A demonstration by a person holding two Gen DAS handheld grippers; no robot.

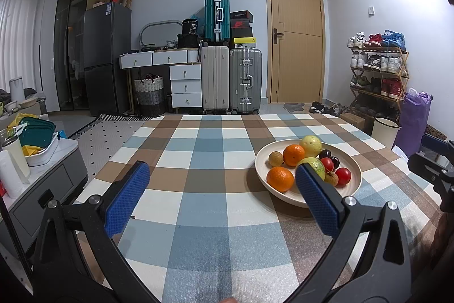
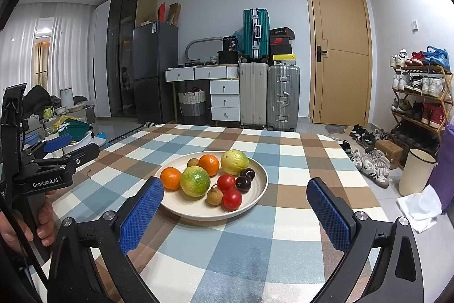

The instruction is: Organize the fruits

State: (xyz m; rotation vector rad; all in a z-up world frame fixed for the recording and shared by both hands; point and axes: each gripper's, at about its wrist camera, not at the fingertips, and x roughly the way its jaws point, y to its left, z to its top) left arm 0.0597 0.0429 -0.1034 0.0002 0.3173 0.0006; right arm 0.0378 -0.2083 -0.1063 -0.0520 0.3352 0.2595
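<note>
Both my tools, left point(image 1: 221, 195) and right point(image 2: 235, 206), gape empty above the counter point(image 2: 283, 232). The fruits crowd the plate point(image 2: 255, 200); nudging one tomato point(image 2: 232, 199) could roll it off.

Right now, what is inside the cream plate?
The cream plate holds two oranges, two green-yellow fruits, two red tomatoes, two dark plums and two small brown fruits. Anything beneath them is covered.
</note>
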